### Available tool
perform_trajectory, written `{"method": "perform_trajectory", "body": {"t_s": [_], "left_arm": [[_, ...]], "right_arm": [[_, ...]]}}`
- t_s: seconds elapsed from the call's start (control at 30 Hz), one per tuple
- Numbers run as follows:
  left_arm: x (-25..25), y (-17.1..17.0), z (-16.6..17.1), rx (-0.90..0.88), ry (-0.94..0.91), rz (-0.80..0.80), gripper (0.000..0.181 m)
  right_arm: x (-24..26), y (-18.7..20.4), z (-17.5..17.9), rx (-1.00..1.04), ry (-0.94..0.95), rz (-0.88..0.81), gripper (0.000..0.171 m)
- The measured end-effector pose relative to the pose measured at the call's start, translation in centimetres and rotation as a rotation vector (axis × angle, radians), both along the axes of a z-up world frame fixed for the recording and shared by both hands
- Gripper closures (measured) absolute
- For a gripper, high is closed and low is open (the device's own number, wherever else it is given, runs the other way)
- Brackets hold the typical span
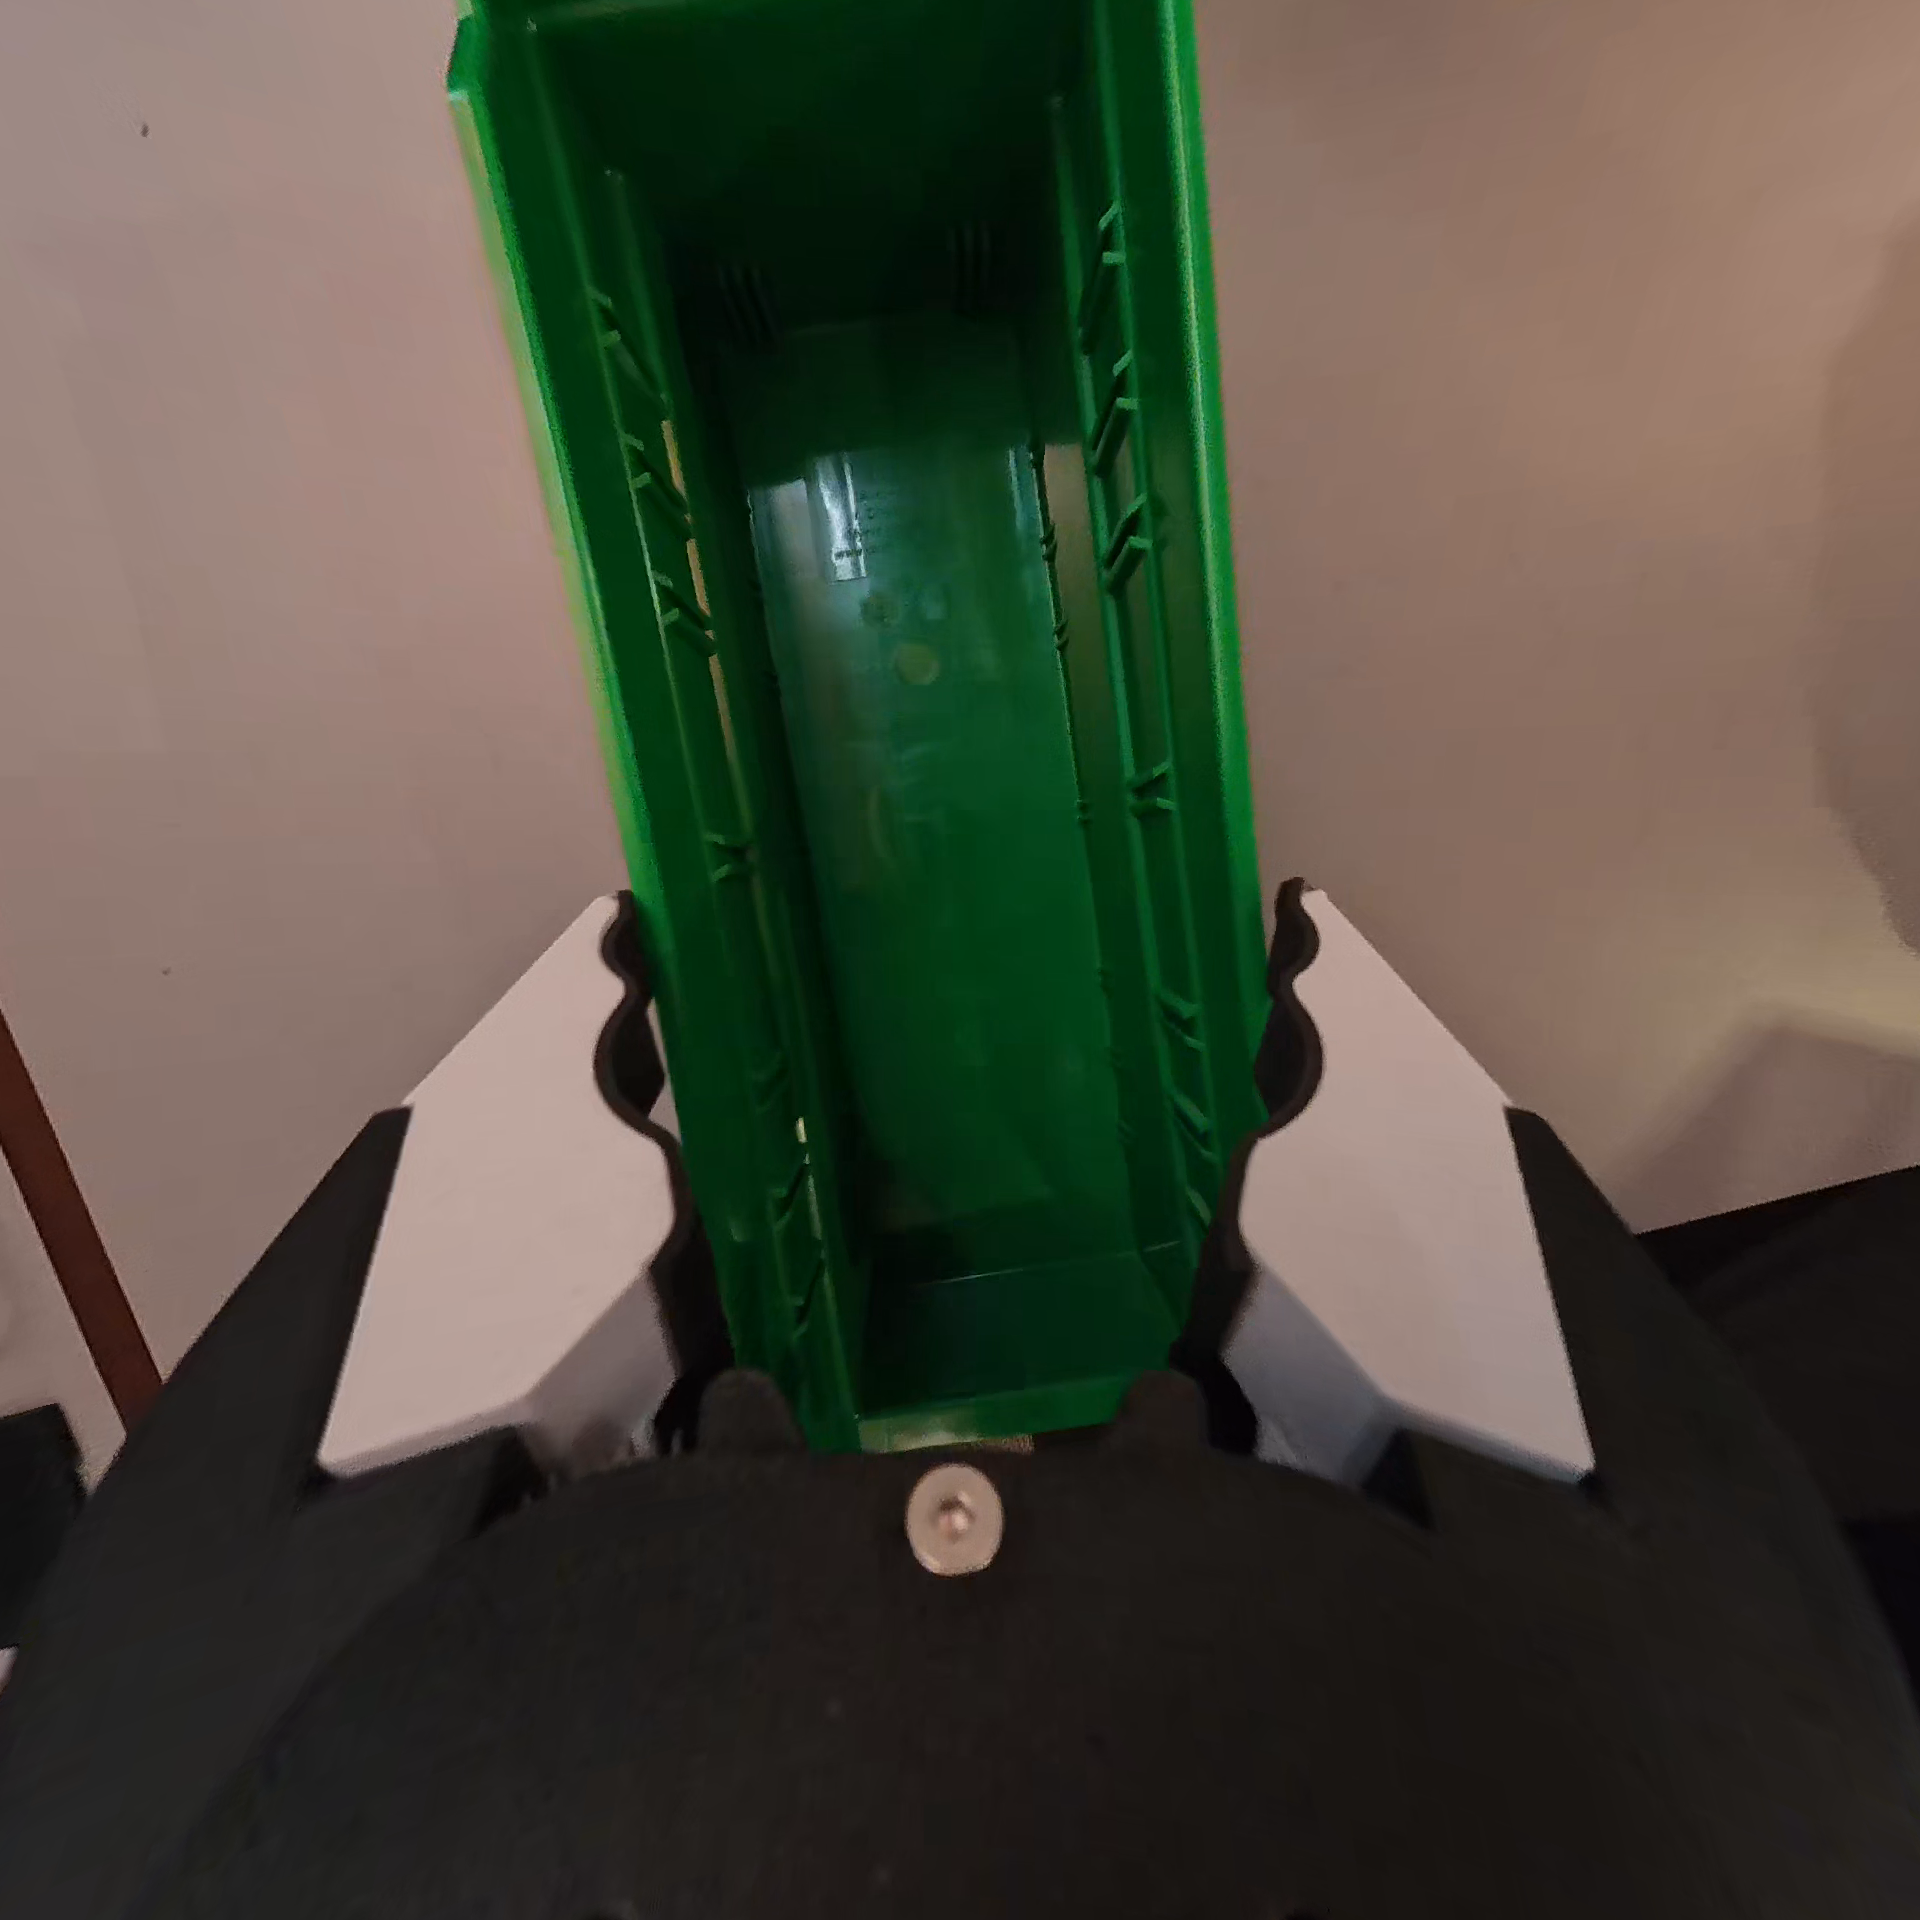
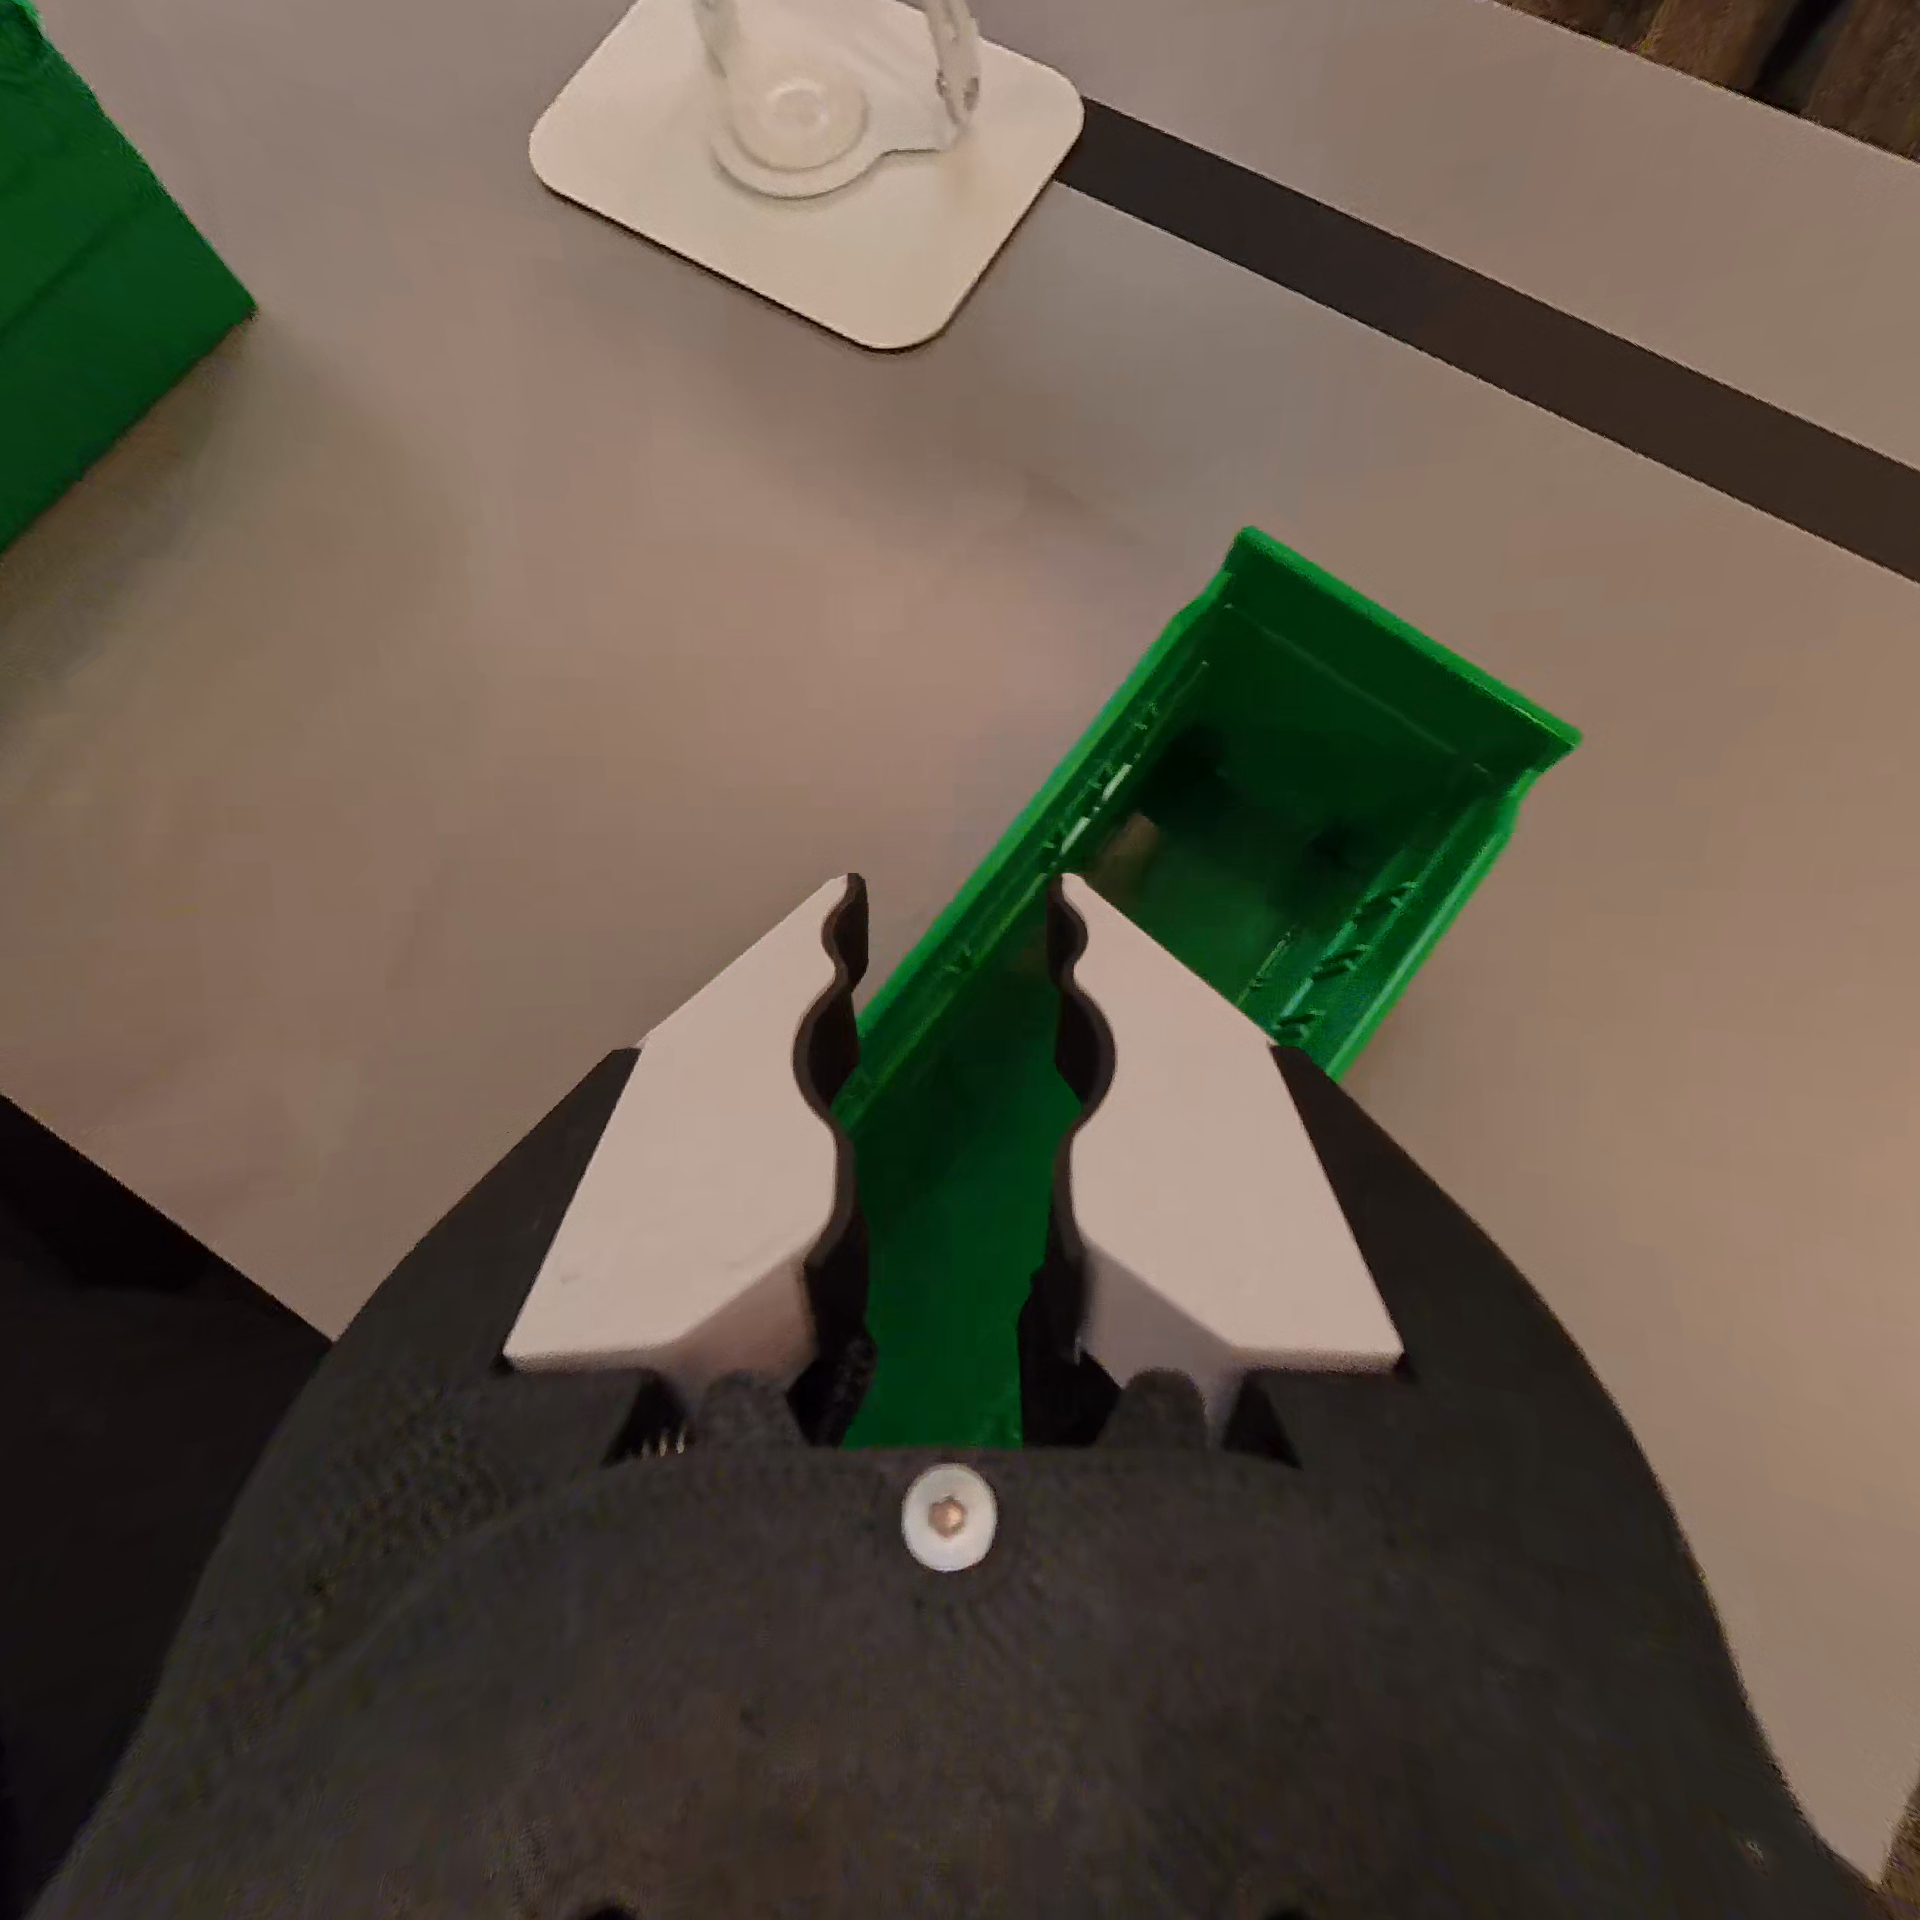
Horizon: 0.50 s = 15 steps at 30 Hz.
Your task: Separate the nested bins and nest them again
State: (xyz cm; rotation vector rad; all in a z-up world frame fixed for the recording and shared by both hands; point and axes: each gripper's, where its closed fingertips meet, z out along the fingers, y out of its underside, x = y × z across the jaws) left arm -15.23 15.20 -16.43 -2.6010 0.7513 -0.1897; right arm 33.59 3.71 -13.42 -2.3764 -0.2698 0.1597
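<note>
In the left wrist view, my left gripper (image 1: 956, 899) is shut across the width of a long green bin (image 1: 914, 727). One finger presses on each outer side wall. The bin is held up in the air in front of a pale wall, its open inside facing the camera. In the right wrist view, my right gripper (image 2: 956, 904) is shut on the near end of a second green bin (image 2: 1299, 831), which angles away to the upper right just over the grey table (image 2: 520, 623). I cannot tell if it touches the table. The left-held bin shows at the far left edge (image 2: 83, 312).
A white mat (image 2: 935, 249) with a clear glass (image 2: 800, 114) on it lies at the back of the table. A dark strip (image 2: 1455, 312) runs across the table at the back right. The table's near edge is at lower left.
</note>
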Motion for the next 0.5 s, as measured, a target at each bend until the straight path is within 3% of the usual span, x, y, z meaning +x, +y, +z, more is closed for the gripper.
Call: {"method": "perform_trajectory", "body": {"t_s": [0.5], "left_arm": [[-2.8, 1.0, 0.7, 0.073, -0.036, 0.045, 0.078]], "right_arm": [[-3.7, 0.1, -0.2, 0.002, 0.032, 0.07, 0.142]]}}
